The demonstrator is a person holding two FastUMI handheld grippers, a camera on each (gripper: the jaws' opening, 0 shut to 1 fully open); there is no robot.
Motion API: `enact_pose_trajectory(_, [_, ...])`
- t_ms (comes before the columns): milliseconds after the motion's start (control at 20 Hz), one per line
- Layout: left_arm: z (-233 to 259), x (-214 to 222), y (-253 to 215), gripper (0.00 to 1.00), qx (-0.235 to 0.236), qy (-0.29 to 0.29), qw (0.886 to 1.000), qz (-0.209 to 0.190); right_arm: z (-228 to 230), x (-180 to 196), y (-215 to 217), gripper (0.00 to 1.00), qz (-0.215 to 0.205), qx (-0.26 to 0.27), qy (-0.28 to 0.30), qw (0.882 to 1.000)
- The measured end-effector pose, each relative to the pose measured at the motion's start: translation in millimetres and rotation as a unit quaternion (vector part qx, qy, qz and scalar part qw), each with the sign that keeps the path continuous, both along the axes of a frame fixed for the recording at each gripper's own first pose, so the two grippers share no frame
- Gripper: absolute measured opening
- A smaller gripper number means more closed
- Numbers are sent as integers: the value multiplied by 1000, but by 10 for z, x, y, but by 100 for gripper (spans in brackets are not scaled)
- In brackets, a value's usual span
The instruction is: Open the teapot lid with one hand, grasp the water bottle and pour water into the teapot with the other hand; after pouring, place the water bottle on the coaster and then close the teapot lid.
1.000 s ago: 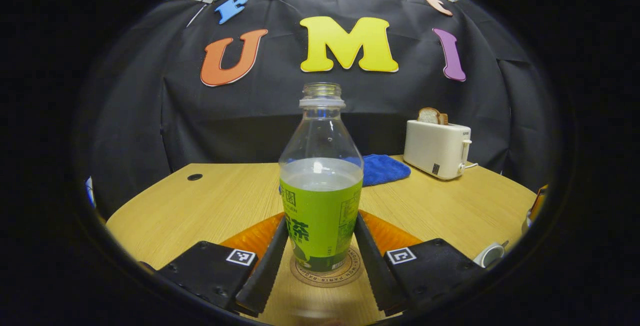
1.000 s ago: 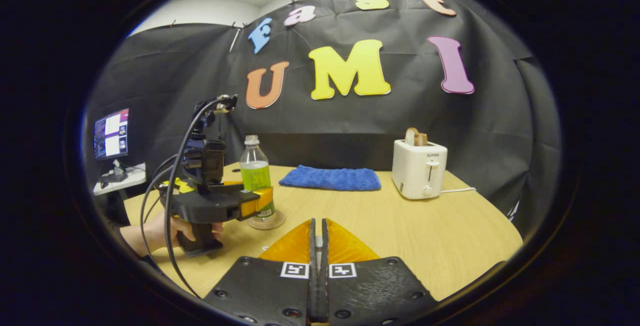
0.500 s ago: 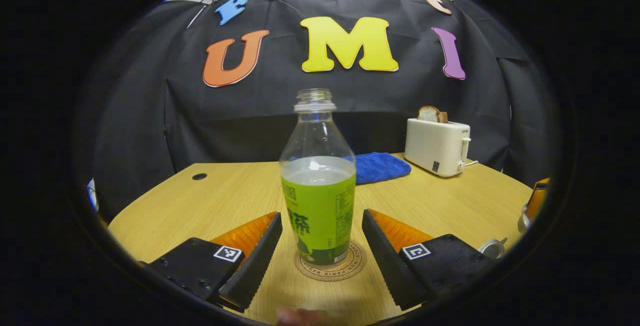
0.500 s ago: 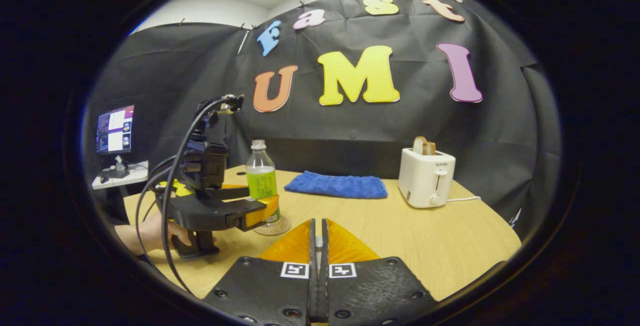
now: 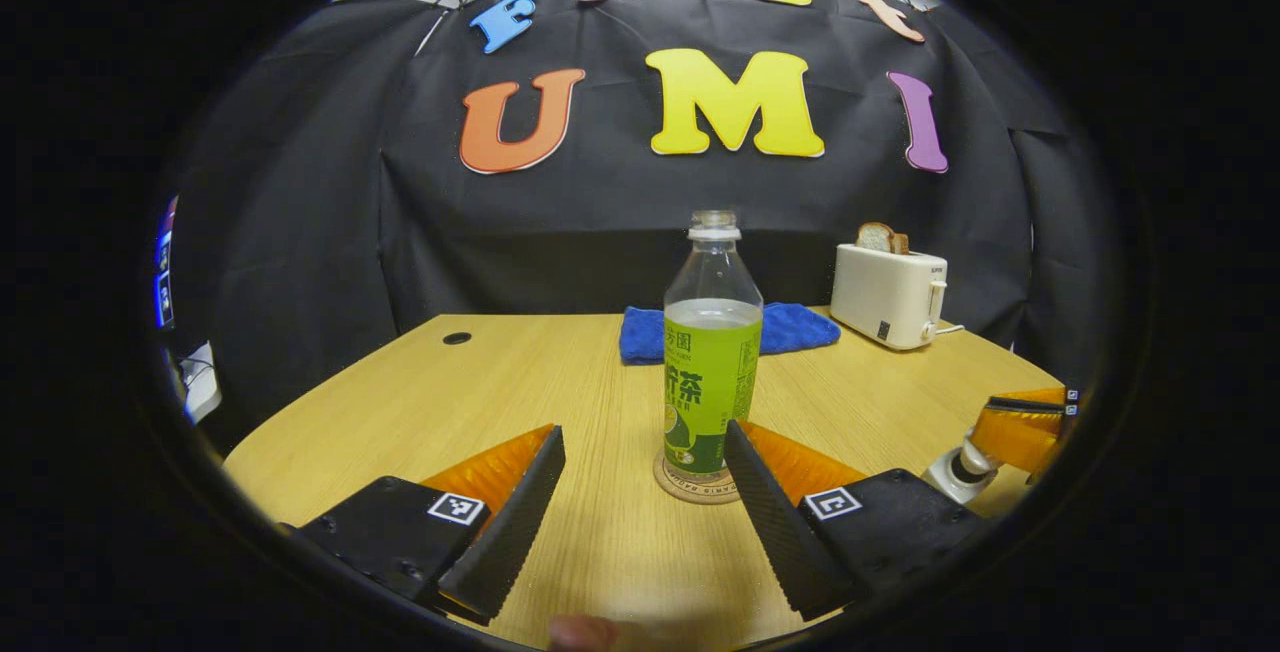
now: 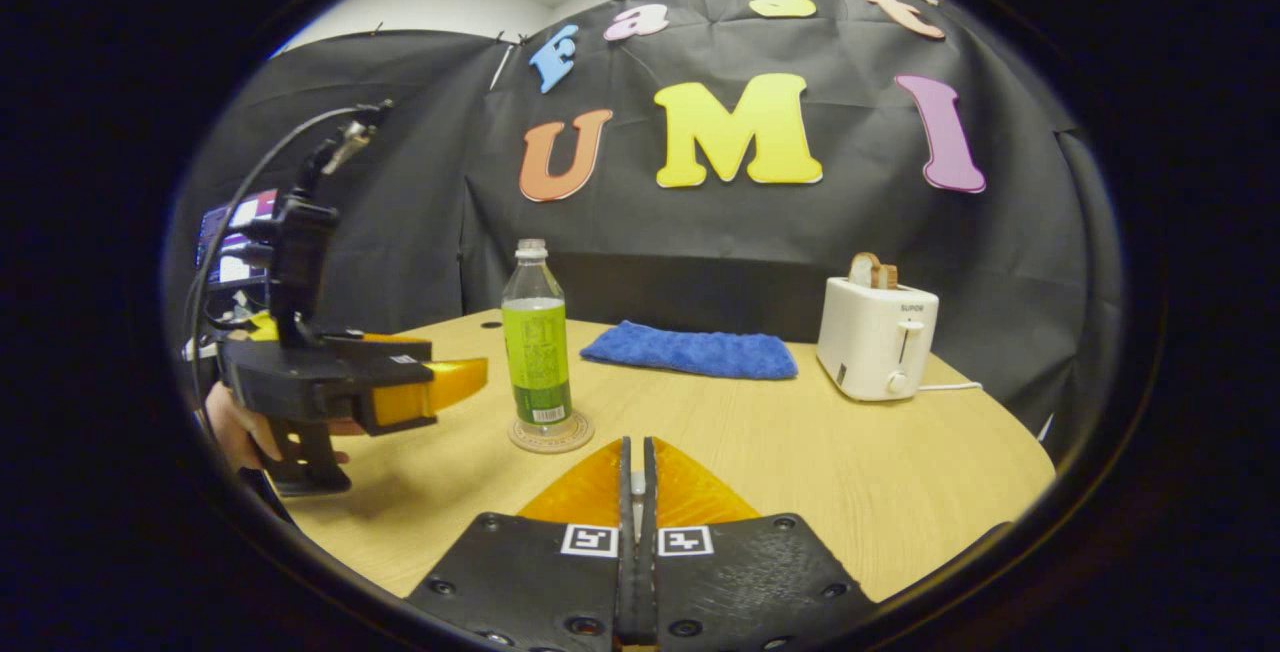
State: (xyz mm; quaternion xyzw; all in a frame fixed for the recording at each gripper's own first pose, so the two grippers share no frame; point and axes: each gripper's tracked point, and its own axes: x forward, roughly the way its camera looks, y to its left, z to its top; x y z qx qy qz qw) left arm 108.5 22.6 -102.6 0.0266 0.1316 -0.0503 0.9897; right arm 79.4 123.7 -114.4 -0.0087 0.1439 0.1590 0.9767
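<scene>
In the left gripper view, the left gripper [image 5: 640, 502] has its jaws spread wide with bare table [image 5: 480, 382] between them. The water bottle [image 5: 711, 372] stands upright, capless, beyond the fingertips at about 1 o'clock, apart from both fingers, its base on the round coaster [image 5: 690, 484]; the right-hand fingertip overlaps the coaster's edge in the picture, and contact cannot be told. Behind the bottle lies a blue cloth [image 5: 800, 327], and at 2 o'clock a white toaster [image 5: 888, 294] holds a slice of bread. At the 4 o'clock edge the right gripper [image 5: 1020, 422] grips a small white knobbed piece [image 5: 958, 469].

In the right gripper view, the right gripper [image 6: 637, 492] has its jaws nearly closed, a small pale object [image 6: 637, 481] pinched between them; what it is cannot be told here. The water bottle [image 6: 536, 337] and coaster [image 6: 551, 432] stand at 11 o'clock, the left gripper [image 6: 445, 382] at 9 o'clock, drawn clear of the bottle, held by a hand [image 6: 235, 427]. The cloth [image 6: 690, 352] lies at 12 o'clock, the toaster [image 6: 878, 337] at 2 o'clock.
</scene>
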Motion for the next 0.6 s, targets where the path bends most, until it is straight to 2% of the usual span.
enact_pose_trajectory(300, [240,-259,150,99,-13,-29,999,15,-60,-37,33,0,1,-11,-5,1000])
enact_pose_trajectory(600, [287,-406,215,100,-16,-34,999,25,-126,-38,5,0,-8,-10,-2,1000])
